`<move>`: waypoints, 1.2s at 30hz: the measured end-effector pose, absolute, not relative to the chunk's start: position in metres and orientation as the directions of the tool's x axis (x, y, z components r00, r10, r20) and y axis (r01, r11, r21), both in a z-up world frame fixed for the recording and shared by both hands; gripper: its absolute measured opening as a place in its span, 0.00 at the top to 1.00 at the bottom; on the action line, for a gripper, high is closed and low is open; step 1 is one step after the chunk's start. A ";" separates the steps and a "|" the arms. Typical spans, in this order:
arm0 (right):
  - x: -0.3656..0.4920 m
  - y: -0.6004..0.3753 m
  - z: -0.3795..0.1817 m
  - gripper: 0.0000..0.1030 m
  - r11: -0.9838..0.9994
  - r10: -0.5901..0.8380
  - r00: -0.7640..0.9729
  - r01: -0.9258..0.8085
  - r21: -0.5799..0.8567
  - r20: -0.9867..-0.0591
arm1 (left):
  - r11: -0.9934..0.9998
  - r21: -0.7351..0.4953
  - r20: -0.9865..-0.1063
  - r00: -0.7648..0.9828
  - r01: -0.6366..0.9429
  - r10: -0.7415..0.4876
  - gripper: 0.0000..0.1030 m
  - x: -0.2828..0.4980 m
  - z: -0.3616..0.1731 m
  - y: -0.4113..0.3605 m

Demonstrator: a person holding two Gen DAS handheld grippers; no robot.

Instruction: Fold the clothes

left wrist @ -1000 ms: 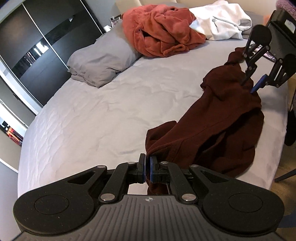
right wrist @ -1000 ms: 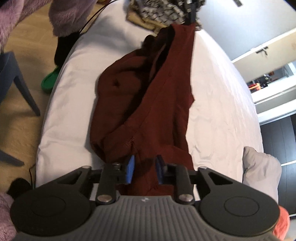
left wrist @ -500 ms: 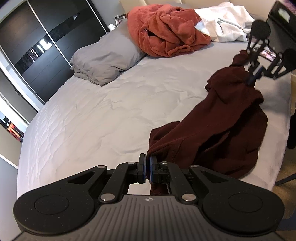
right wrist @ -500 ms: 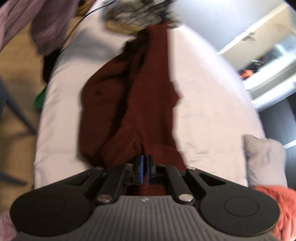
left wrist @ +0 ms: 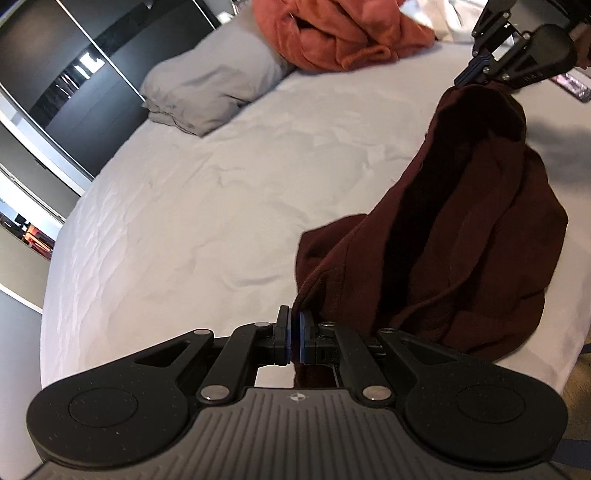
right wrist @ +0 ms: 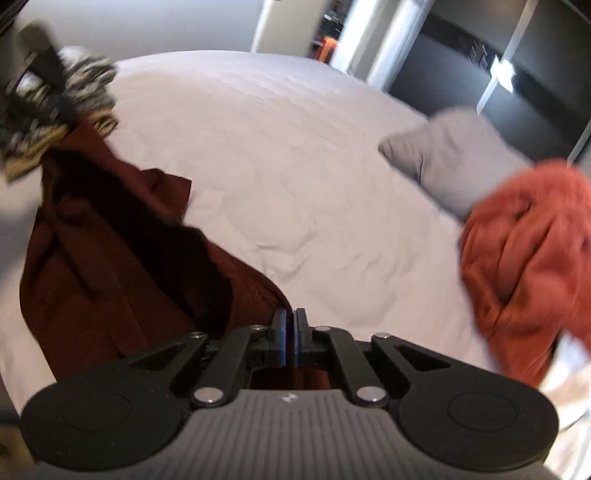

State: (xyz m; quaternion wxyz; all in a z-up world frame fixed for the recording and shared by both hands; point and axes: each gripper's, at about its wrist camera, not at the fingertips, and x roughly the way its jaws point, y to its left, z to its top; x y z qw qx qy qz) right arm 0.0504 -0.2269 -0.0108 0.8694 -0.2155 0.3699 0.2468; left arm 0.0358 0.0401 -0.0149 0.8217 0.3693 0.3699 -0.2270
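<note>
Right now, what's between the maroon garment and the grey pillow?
Bare, wrinkled sheet only. Nothing lies between the maroon garment and the grey pillow. Left wrist view shows it clearest; right wrist view agrees.

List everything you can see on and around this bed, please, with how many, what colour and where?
Bed sheet: one, pale grey, covering the bed.
Pillow: one, grey, at the head end.
Fleece garment: one, orange-red, heaped beside the pillow.
White garment: one, behind the orange-red heap.
Maroon garment: one, near the bed's edge, held at both ends.
Wardrobe: dark doors, beside the bed.
Left claw: shut on the maroon garment.
Right claw: shut on the maroon garment.
</note>
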 end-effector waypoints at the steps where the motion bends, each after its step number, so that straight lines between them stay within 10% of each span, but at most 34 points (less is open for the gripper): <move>1: 0.052 -0.226 -0.012 0.95 0.776 0.287 0.586 -0.606 -0.174 -0.758 | 0.621 0.440 -0.777 0.622 0.648 -0.099 0.98 0.036 -0.016 0.040; 8: 0.032 -0.219 -0.001 0.86 0.561 0.333 0.518 -0.781 -0.276 -0.788 | 0.640 0.422 -0.781 0.616 0.642 -0.104 0.98 0.034 -0.013 0.053; 11: 0.020 -0.219 -0.001 0.53 0.441 0.331 0.507 -0.828 -0.345 -0.796 | 0.643 0.417 -0.789 0.607 0.642 -0.095 0.98 0.033 -0.014 0.055; 20: -0.004 -0.187 -0.027 0.55 0.059 0.267 0.509 -0.856 -0.513 -0.818 | 0.636 0.416 -0.783 0.611 0.649 -0.111 0.98 0.033 -0.009 0.053; 23: -0.002 -0.177 -0.034 0.78 0.041 0.247 0.478 -0.874 -0.484 -0.843 | 0.636 0.412 -0.784 0.609 0.653 -0.118 0.98 0.034 -0.009 0.054; 24: 0.000 -0.175 -0.034 0.92 0.052 0.233 0.464 -0.883 -0.466 -0.854 | 0.638 0.408 -0.785 0.607 0.653 -0.120 0.98 0.034 -0.009 0.055; 36: 0.025 -0.234 0.075 0.94 0.678 0.275 0.764 -0.585 -0.445 -0.584 | 0.808 0.278 -0.661 0.714 0.519 -0.231 0.98 0.024 0.051 0.080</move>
